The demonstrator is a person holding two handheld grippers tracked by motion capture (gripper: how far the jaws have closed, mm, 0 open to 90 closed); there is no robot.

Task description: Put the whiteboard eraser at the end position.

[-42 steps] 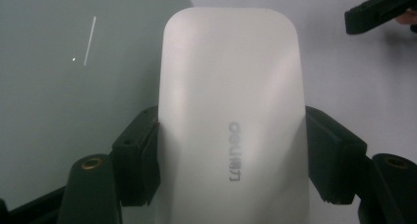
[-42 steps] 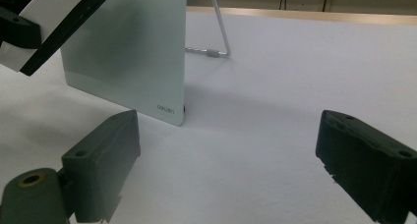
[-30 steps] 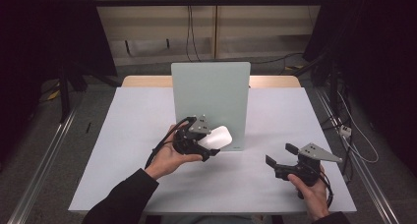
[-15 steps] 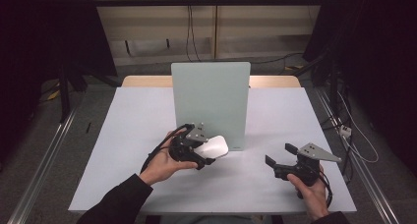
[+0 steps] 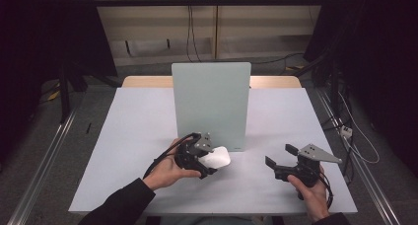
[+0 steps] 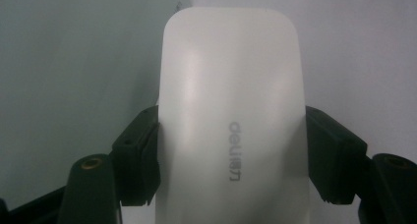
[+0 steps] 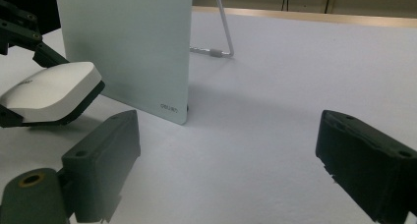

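Broadly, the table bore a pale green board standing upright on a wire stand. Just before the board, low over the table, the left gripper clamped a white mouse by its sides. Well apart to the right, the right gripper had its jaws spread wide and empty.

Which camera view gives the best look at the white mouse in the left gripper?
The left gripper view: the white mouse appears large, its printed logo readable, black pads pressing both its sides. The right gripper view shows the mouse from the side, just above the table. The high view shows it small beside the left gripper.
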